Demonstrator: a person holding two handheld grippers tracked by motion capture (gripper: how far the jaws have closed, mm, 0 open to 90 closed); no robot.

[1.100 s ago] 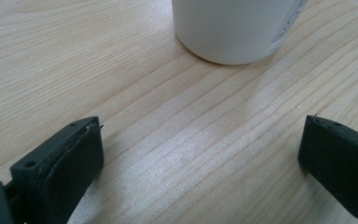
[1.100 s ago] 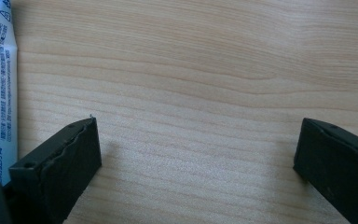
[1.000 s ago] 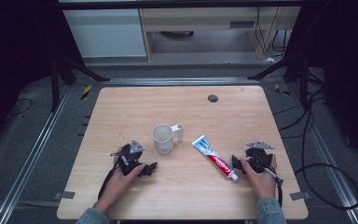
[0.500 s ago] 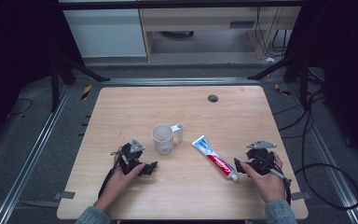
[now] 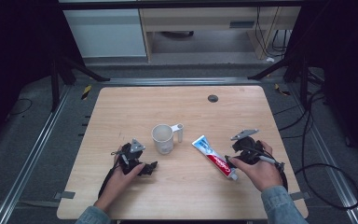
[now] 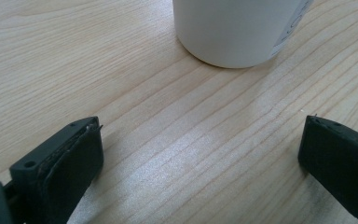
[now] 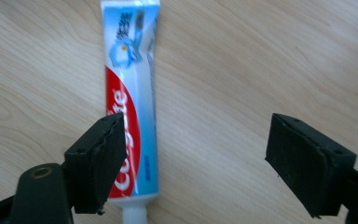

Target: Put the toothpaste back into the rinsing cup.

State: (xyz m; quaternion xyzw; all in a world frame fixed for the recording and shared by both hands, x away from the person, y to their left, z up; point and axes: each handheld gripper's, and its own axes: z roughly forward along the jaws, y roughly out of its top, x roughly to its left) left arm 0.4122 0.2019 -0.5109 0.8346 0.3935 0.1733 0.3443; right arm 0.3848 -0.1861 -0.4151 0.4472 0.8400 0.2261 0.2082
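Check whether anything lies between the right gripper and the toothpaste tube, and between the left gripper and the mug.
Nothing visible does. The right gripper is open beside the toothpaste tube, with bare table between its fingers. The left gripper is open, facing the white mug across bare wood.

Low over the wooden table (image 6: 135, 70), looking along the left gripper (image 6: 200, 156), jaws spread wide with bare wood grain between them and nothing gripped. One black jaw at lower left, its pad (image 6: 72, 179) edge slightly frayed; the other at lower right, cut off by the frame's edge. Ahead, just beyond the jaws, the base of a white mug (image 6: 233, 30) standing upright on the table, a bit of printed label on its right side.
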